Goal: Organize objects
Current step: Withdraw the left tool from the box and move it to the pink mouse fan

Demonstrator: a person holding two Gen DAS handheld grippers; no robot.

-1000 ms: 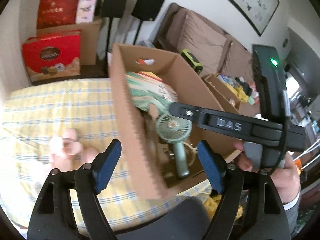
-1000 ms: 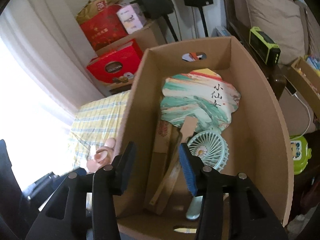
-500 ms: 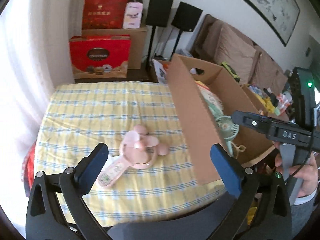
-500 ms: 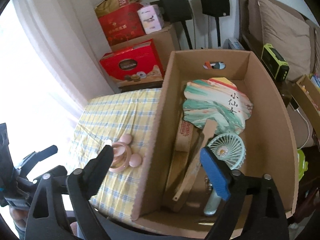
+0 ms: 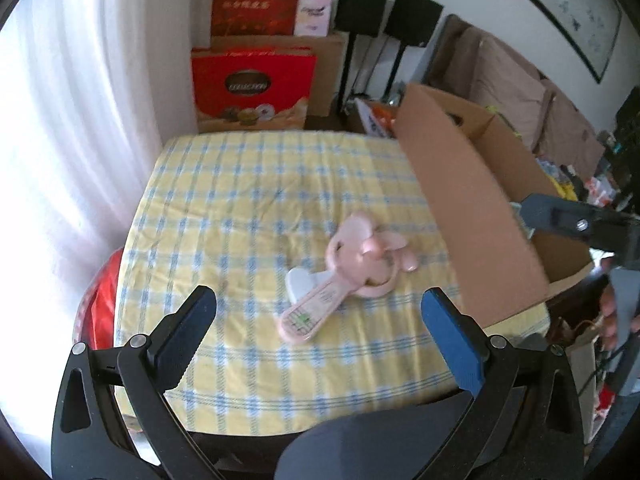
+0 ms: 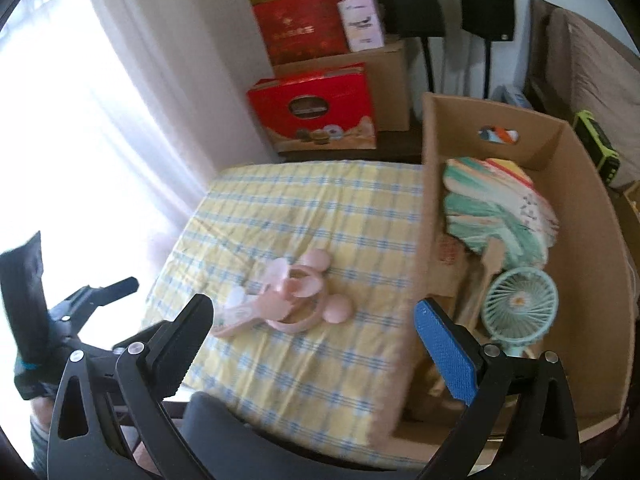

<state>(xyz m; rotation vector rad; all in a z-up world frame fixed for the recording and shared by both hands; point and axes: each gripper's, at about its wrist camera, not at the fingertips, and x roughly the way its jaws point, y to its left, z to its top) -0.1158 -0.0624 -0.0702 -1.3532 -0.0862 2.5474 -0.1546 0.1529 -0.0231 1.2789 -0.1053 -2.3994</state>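
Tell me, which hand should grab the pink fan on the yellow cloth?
Probably the left. The left gripper is open, with the pink fan lying straight ahead between its fingers. The right gripper, also open, sits nearer the cardboard box.

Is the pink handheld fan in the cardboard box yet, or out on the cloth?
Out. The pink handheld fan lies flat on the yellow checked cloth, beside the open cardboard box.

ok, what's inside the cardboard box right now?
In the cardboard box: a painted paper fan, a mint handheld fan, and a flat brown packet partly under them. The bottom near corner is hidden behind the right gripper.
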